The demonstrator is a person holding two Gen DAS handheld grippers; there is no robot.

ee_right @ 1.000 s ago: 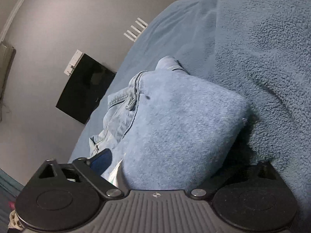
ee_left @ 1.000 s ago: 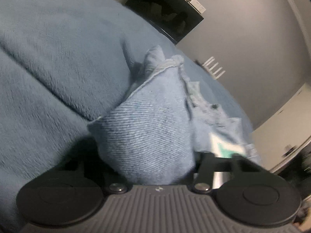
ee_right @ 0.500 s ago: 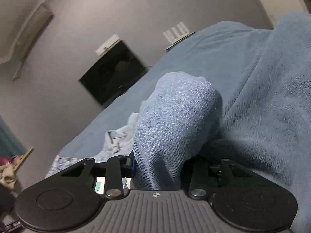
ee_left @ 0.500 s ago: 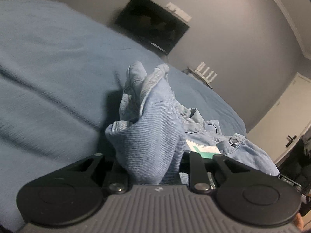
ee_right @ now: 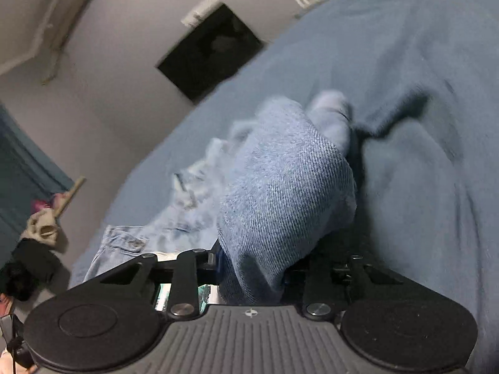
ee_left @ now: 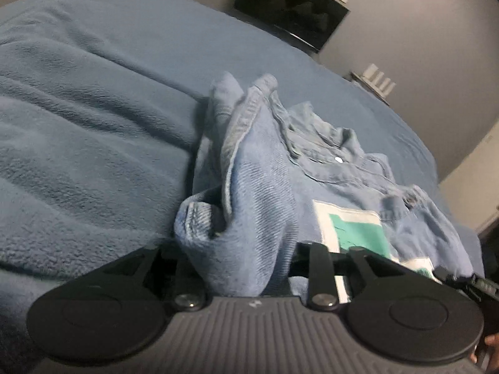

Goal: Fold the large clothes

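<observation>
Holding a thick bunch of the denim garment (ee_left: 259, 187) in my left gripper (ee_left: 246, 268), whose jaws are opening around it, I risk that corner slipping out. My right gripper (ee_right: 255, 268) is clamped on another wad of it. The rest trails over the blue blanket (ee_left: 93, 124) (bulky denim), so dragging could snag and skew the fold.

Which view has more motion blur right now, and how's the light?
Right wrist: more blurred; the dark screen on the wall and the far part of the jeans smear, while the denim in the tool stays sharp. Left wrist: mild softness on the jeans. Both: dim, fisheye bends the blanket.
</observation>
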